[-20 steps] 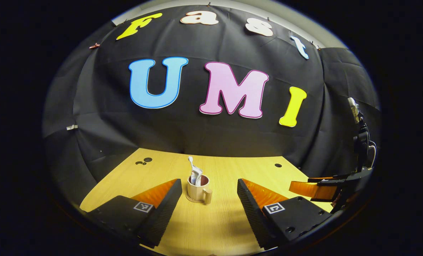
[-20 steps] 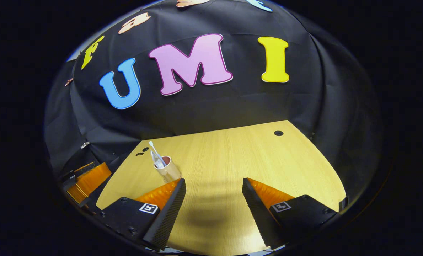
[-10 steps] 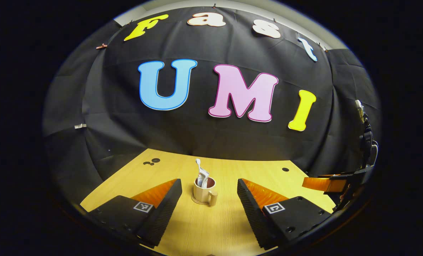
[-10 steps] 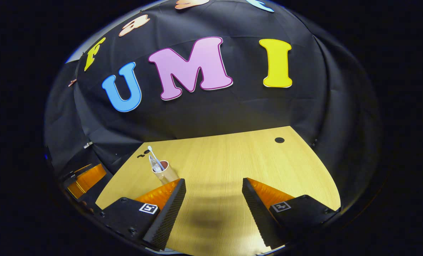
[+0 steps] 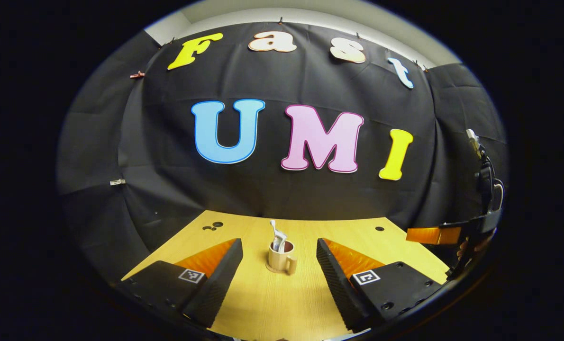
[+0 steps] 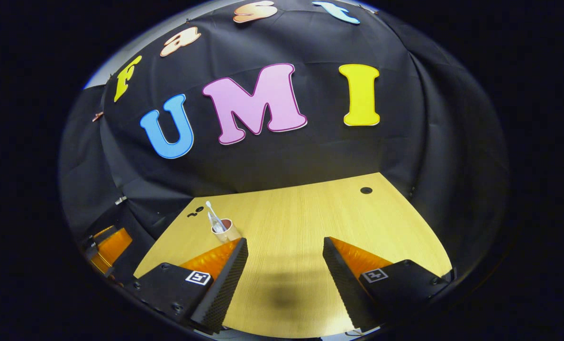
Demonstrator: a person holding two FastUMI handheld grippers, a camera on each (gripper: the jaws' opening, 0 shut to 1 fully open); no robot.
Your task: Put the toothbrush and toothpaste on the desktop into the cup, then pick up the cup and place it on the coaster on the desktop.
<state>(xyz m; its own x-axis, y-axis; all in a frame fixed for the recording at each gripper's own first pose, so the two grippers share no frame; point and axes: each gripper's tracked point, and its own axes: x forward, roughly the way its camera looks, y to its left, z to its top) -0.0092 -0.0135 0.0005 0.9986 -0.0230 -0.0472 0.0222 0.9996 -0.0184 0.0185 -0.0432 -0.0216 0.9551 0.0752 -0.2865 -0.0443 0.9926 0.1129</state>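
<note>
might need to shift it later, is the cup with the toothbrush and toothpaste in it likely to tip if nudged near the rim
Probably somewhat. The cup is upright, and the toothbrush and toothpaste stick up above its rim, leaning to one side, which likely raises its balance point. It looks rigid, so a low push should slide it. The handle could make it turn.

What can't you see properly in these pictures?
- The coaster in the left gripper view: the cup covers most of it.
- The cup's lower part in the right gripper view: the right gripper has a finger in front.
- The toothbrush and toothpaste in both views: too small for detail, their lower ends hidden inside the cup.
</note>
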